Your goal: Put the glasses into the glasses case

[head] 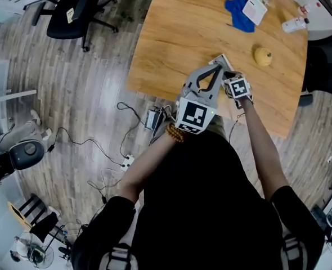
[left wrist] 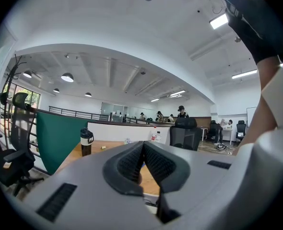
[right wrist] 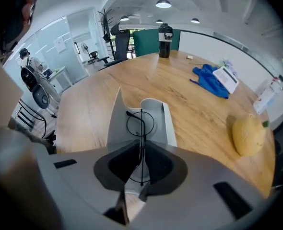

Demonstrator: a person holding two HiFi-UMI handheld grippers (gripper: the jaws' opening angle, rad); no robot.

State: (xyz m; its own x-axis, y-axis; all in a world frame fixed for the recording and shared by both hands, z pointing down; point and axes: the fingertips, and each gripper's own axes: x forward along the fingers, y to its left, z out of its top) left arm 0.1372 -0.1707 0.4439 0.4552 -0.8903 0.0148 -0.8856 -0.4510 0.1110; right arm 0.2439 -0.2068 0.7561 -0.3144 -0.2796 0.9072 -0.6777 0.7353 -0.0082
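**Right hand-held gripper** (right wrist: pixel 140 143): tilted steeply down at the near edge of the counter (right wrist: pixel 194 111). The jaws are narrow and pinched on the glasses, which are the only thing between them.

**Glasses** (right wrist: pixel 141 127): thin dark wire frame, held edge-on between the pads, with one round lens ring standing clear beyond the fingertips. They hang directly over the open case. Whether they touch its floor cannot be told from this angle.

**Glasses case** (right wrist: pixel 169 124): pale grey, open, lying on the counter just under the right hand-held gripper. The lid is raised at its left side.

**Left hand-held gripper** (left wrist: pixel 143 145): just beside the right one and pointing level across the counter. The pads meet at the tips and hold nothing.

**Yellow round fruit** (right wrist: pixel 249 136): on the counter to the right of the case, apart from it.

**Blue cloth** (right wrist: pixel 209 82): crumpled, farther back on the right.

**White box** (right wrist: pixel 226 78): lies against the right edge of the cloth.

**Dark bottle** (right wrist: pixel 165 34): upright at the far edge of the counter.

**Green screen** (right wrist: pixel 148 41): behind the bottle.

**Office chair** (right wrist: pixel 122 41): left of the screen, on the floor.
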